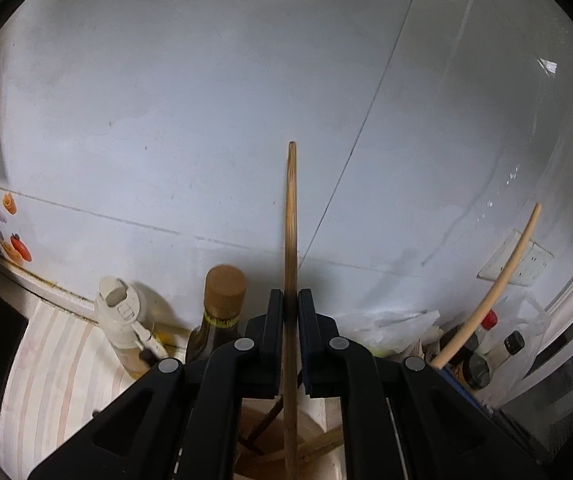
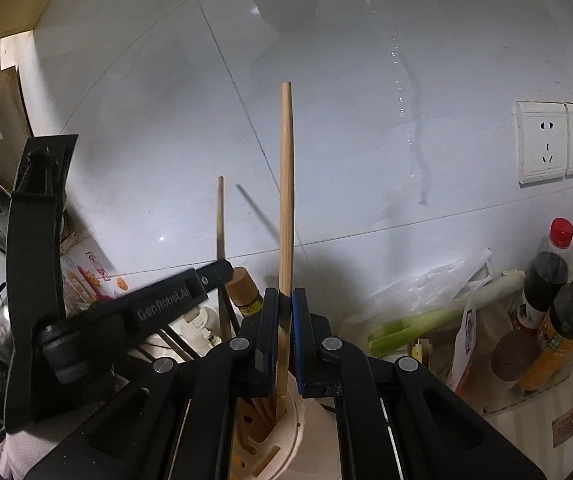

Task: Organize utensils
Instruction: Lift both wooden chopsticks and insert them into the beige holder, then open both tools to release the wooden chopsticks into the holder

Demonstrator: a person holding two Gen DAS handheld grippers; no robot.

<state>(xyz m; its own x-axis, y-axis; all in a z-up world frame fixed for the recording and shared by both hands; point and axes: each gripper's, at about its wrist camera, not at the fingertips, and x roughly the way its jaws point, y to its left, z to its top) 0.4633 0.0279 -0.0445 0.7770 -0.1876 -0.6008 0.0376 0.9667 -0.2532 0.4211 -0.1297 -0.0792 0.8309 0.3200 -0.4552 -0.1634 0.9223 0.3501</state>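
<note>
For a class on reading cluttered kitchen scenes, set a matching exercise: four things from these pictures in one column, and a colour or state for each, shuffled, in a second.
Things:
1. chopstick in the right hand-held gripper
2. oil bottle cap
3. wall sockets
4. sauce bottle cap

States:
A. red
B. white, mounted on the tiled wall
C. brown, ribbed
D. upright, clamped between two fingers, lower end in the utensil holder

Pairs: 1-D, 2-C, 3-B, 4-A
</note>
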